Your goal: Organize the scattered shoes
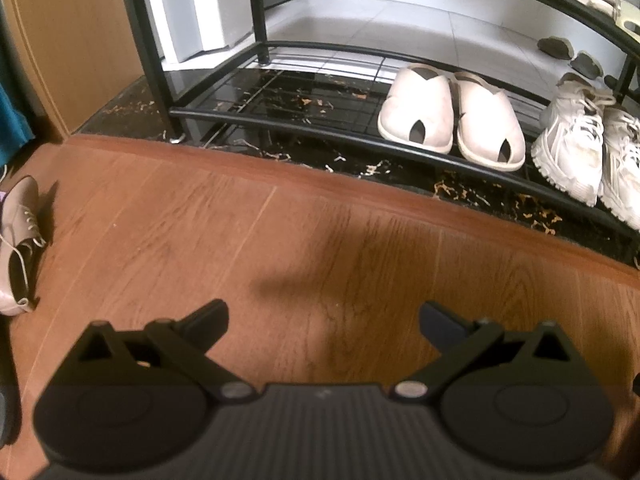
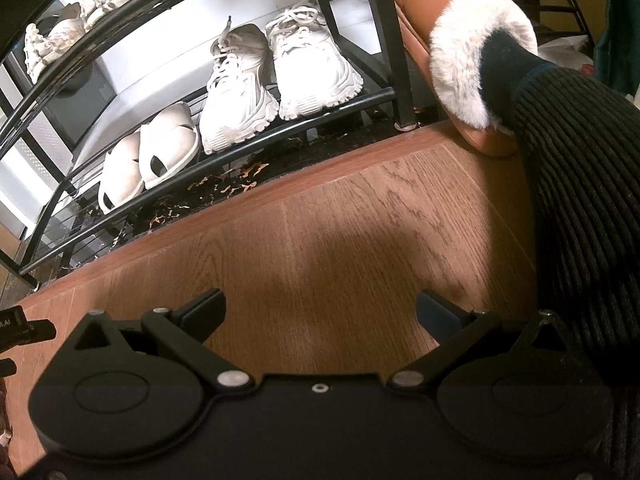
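A black metal shoe rack (image 1: 320, 128) stands ahead on dark marble. Its bottom shelf holds a pair of white slippers (image 1: 452, 116) and a pair of white sneakers (image 1: 580, 148). Both pairs also show in the right wrist view, the slippers (image 2: 148, 156) and the sneakers (image 2: 276, 76). A pink lace-up shoe (image 1: 20, 240) lies on the wooden floor at the far left. My left gripper (image 1: 323, 322) is open and empty above the floor. My right gripper (image 2: 320, 312) is open and empty above the floor.
A person's foot in a brown fur-lined slipper (image 2: 468, 52) with a dark ribbed trouser leg (image 2: 580, 200) stands right of the rack. The rack's upper shelf holds patterned shoes (image 2: 60, 20). A wooden cabinet (image 1: 72, 40) stands at the left.
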`<state>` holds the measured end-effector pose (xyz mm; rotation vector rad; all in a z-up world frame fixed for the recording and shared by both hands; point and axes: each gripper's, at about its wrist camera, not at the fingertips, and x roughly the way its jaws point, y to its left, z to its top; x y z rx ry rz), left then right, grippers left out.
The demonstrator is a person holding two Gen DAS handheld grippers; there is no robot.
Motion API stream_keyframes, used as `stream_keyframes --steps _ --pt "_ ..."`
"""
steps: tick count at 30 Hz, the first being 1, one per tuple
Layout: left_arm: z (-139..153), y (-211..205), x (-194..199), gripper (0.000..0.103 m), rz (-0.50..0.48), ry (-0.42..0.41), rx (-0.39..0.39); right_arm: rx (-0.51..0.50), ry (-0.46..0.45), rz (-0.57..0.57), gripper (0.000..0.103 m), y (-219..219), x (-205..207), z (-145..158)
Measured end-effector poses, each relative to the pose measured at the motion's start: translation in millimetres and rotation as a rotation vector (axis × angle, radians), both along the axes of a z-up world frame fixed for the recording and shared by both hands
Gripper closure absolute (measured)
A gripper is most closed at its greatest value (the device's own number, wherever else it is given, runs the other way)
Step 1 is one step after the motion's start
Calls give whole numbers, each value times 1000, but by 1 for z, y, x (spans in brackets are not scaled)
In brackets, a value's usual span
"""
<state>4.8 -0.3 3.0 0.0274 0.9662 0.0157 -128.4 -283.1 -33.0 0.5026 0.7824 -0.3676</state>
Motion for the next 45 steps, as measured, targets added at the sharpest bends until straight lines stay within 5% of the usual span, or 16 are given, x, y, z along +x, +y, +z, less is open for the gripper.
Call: stream_keyframes --steps 45 --pt "-9 7 -2 1 31 29 1 9 -19 -15 0 -5 -4 4"
